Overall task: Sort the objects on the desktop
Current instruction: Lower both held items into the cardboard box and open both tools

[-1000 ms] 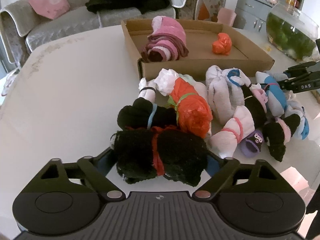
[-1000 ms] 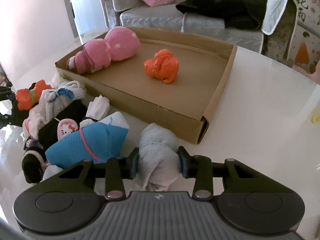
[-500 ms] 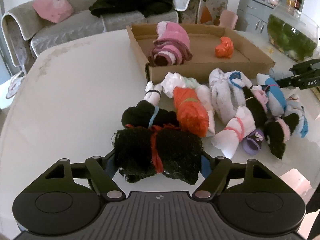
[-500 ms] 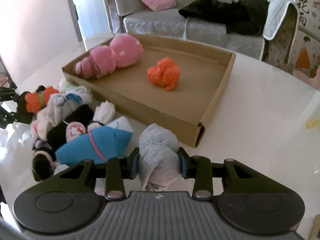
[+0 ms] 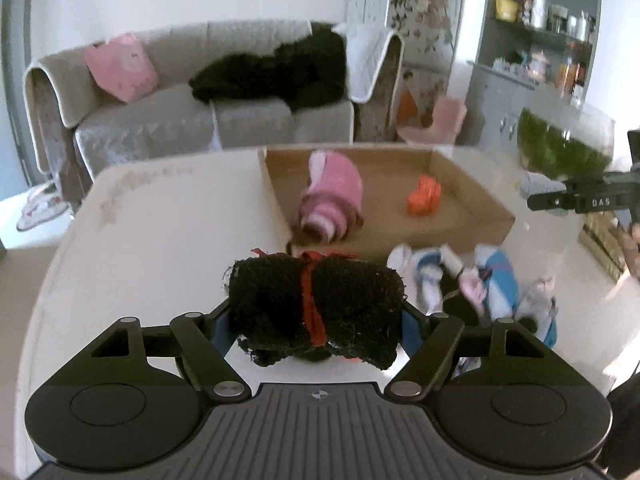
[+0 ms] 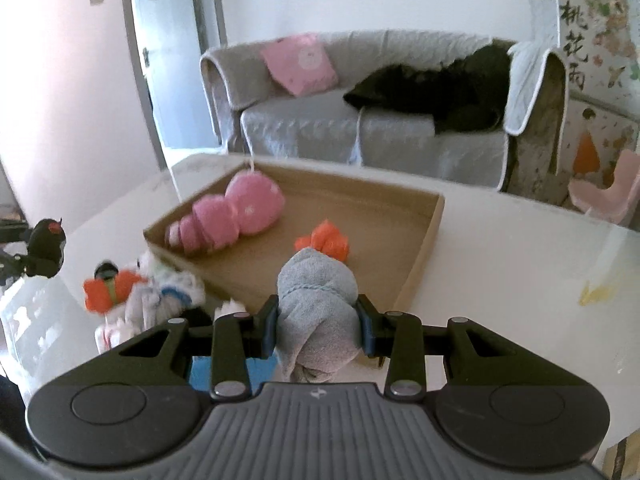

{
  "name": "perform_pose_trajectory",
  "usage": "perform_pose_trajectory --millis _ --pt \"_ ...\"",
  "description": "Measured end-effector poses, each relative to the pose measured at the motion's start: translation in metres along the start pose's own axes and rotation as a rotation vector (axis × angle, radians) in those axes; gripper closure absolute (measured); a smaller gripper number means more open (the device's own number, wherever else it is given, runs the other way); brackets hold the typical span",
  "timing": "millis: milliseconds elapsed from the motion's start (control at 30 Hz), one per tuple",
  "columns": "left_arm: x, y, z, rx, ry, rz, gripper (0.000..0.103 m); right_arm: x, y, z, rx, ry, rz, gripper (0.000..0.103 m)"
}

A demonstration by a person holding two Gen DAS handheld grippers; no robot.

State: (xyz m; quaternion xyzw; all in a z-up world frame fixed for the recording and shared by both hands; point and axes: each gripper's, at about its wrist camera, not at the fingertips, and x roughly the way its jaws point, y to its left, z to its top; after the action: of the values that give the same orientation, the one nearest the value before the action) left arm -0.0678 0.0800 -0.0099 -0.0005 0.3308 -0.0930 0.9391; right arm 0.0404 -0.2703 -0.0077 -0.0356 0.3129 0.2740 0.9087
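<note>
1. Holding two bundles at once, we carry both clear of the table.
2. Left gripper — jaws clamped on the black sock roll, gripped at its two ends so the red tie sits midway between the fingers and the roll lies crosswise.
3. Right gripper — jaws pressed against the sides of the grey sock bundle, which stands upright between them, knotted end forward.
4. Cardboard tray — straight ahead of both tools; it holds a pink sock roll and an orange bundle, so we judge it the sorting destination.
5. Unsorted socks — heaped below and right of the left tool, just before the tray's near wall.
6. Next, in our judgement: reach forward over that wall, then release.
</note>
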Motion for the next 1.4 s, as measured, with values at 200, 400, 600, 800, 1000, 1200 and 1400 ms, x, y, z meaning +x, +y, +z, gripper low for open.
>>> perform_pose_trajectory --millis 200,400,600,800,1000,1200,1400 --pt "0.008 -0.021 0.039 -0.006 -0.07 0.005 0.023 -0.004 0.001 0.019 0.039 -0.096 -0.033 0.068" --pt "0.058 -0.03 0.09 -0.073 -0.07 -0.046 0.024 0.015 0.0 0.043 0.071 -0.141 -0.037 0.068" --pt "0.083 -0.034 0.13 -0.102 -0.121 -0.009 0.025 0.021 -0.005 0.058 0.083 -0.218 -0.088 0.068" --pt "0.129 -0.046 0.136 -0.12 -0.113 -0.054 0.025 0.048 -0.015 0.058 0.131 -0.208 -0.108 0.068" --pt "0.179 -0.05 0.136 -0.172 -0.038 -0.167 0.025 0.071 -0.016 0.047 0.128 -0.123 -0.163 0.068" --pt "0.215 -0.051 0.13 -0.228 0.027 -0.227 0.025 0.081 -0.014 0.04 0.134 -0.076 -0.184 0.068" --pt "0.242 -0.055 0.121 -0.254 0.082 -0.233 0.025 0.089 -0.015 0.034 0.131 -0.025 -0.193 0.067"
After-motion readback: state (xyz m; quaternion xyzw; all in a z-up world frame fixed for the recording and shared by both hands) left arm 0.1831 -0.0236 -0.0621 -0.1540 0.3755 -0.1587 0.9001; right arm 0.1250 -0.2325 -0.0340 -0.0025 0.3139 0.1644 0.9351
